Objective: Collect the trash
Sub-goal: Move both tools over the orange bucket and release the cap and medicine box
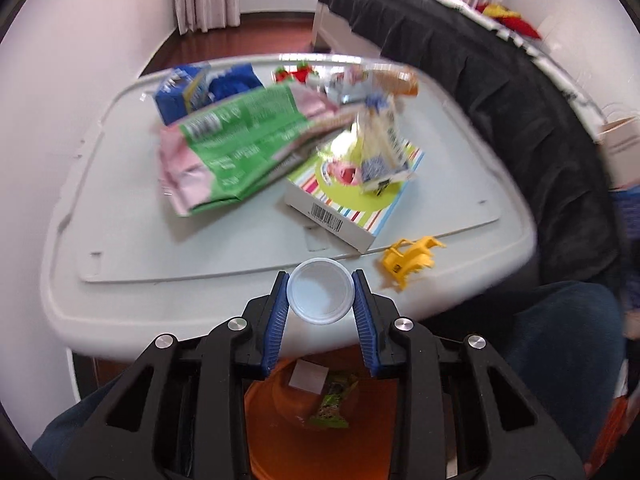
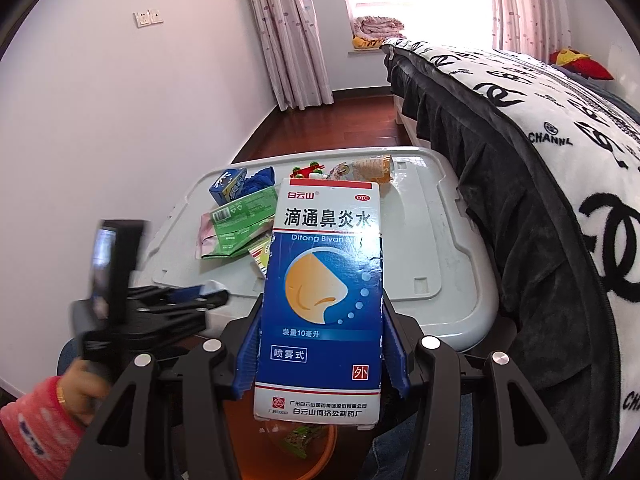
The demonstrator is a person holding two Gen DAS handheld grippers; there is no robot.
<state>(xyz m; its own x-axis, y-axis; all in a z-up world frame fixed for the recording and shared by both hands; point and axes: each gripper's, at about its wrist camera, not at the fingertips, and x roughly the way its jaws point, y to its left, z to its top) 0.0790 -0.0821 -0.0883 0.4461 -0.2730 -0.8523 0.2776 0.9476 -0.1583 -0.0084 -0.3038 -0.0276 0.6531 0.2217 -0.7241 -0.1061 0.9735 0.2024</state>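
My left gripper (image 1: pixel 321 298) pinches a white cap (image 1: pixel 321 297) btwn its blue pads, just past the near edge of the grey lid (image 1: pixel 120 248), above the orange bin (image 1: pixel 320 432). My right gripper (image 2: pixel 320 344) clamps a blue box (image 2: pixel 320 304) upright, also over the bin. Green bag (image 1: pixel 240 148), striped box (image 1: pixel 352 204) & yellow clip (image 1: pixel 410 260) lie on the lid, the clip near its front edge.

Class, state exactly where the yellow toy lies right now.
In the left wrist view, the yellow toy lies on the grey bin lid, at its near right edge, just right of the striped box.
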